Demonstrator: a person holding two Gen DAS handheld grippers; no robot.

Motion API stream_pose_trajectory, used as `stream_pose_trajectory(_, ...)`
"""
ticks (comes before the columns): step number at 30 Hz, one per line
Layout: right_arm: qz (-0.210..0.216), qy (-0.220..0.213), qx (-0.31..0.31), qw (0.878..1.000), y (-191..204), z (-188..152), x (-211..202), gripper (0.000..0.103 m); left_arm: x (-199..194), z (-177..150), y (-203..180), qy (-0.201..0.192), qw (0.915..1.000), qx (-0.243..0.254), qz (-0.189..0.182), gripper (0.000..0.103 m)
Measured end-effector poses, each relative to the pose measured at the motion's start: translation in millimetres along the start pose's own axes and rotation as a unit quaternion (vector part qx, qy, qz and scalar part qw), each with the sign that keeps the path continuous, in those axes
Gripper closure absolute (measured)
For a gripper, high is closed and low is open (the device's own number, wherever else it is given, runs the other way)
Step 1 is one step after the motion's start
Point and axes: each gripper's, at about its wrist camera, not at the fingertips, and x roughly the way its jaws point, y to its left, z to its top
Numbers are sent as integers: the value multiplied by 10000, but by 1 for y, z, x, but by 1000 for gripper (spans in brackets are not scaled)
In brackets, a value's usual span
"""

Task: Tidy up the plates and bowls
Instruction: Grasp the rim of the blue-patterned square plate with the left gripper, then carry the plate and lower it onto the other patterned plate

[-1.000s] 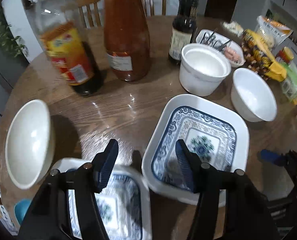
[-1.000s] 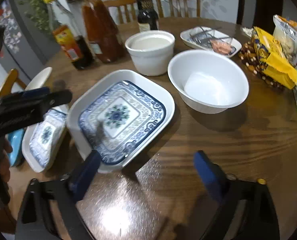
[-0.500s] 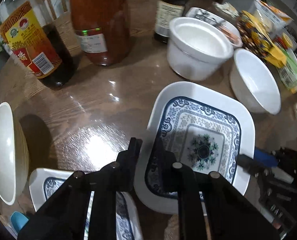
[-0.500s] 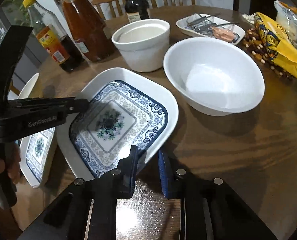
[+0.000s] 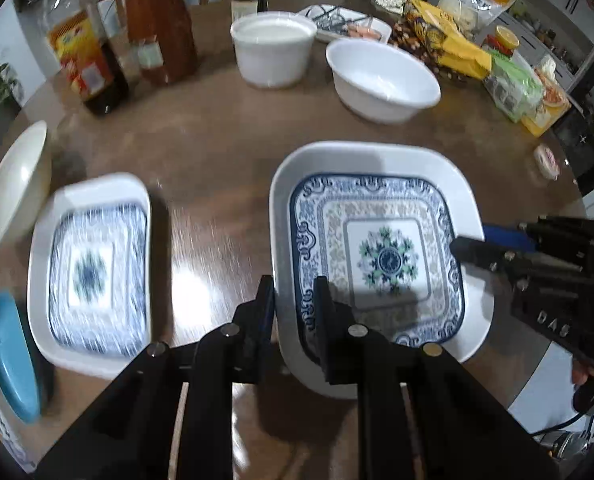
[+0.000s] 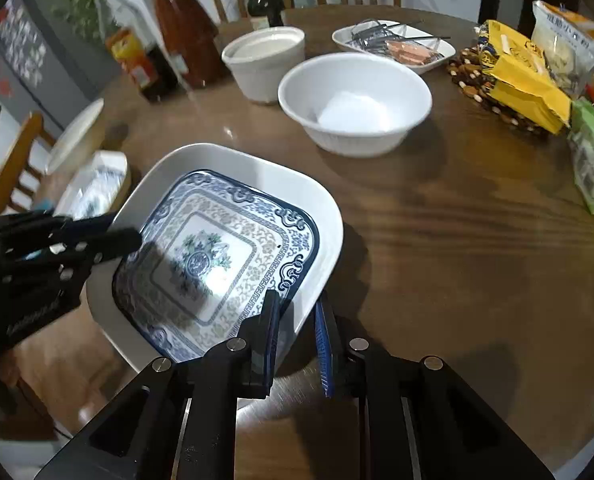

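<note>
A square white plate with a blue pattern (image 5: 381,248) is held above the round wooden table by both grippers. My left gripper (image 5: 295,300) is shut on its near-left rim. My right gripper (image 6: 297,312) is shut on the opposite rim of the same plate (image 6: 217,248); it also shows at the right in the left wrist view (image 5: 493,244). A second, matching plate (image 5: 93,268) lies on the table to the left. A white bowl (image 5: 381,80), a white straight-sided bowl (image 5: 273,52) and a cream bowl (image 5: 13,188) at the left edge stand on the table.
Sauce bottles (image 5: 93,68) and a tall jar (image 5: 161,28) stand at the back left. A small dish with utensils (image 6: 393,44), snack bags (image 6: 517,76) and packets fill the right side. A blue object (image 5: 9,352) lies at the table's left edge. Chairs stand behind the table.
Both grippers closed on opposite rims of the patterned plate and lifted it off the table. The views have pulled back and up, and the second plate now lies farther left.
</note>
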Motion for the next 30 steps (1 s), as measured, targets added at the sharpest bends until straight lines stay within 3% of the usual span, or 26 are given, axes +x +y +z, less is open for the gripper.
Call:
stream_pose_trajectory(5, -127, 60, -276, 9995, 9, -16, -1, 83, 4, -21, -1, 46, 9997, -205, 81, 85)
stream_pose_trajectory(9, -204, -36, -360, 9991, 14, -19, -1, 83, 6, -19, -5, -61, 9992, -385, 115, 82)
stream_pose_trajectory(11, -328, -90, -411, 9986, 16, -19, -3, 81, -6, -21, -4, -292, 9983, -497, 112, 74)
stream_pose_trajectory(13, -350, -198, -466, 9981, 18, -19, -8, 81, -21, -26, 3, -554, 9963, -650, 99, 46)
stream_pose_trajectory(15, -382, -331, -584, 9970, 22, -18, -16, 81, -33, -29, 12, -824, 9925, -868, 261, 31)
stream_pose_trajectory(20, -273, -594, -775, 9948, 34, -11, -30, 69, -51, -39, 45, -1058, 9808, -1574, 452, 25)
stream_pose_trajectory(23, -165, -713, -928, 9930, 44, -5, -36, 61, -53, -50, 70, -949, 9719, -2107, 459, 20)
stream_pose_trajectory(25, -38, -744, -1025, 9919, 52, -1, -36, 61, -50, -58, 86, -785, 9632, -2541, 381, 20)
stream_pose_trajectory(30, 702, -573, -1271, 9877, 78, 22, -22, 61, -51, -78, 110, -662, 9410, -3290, 443, 20)
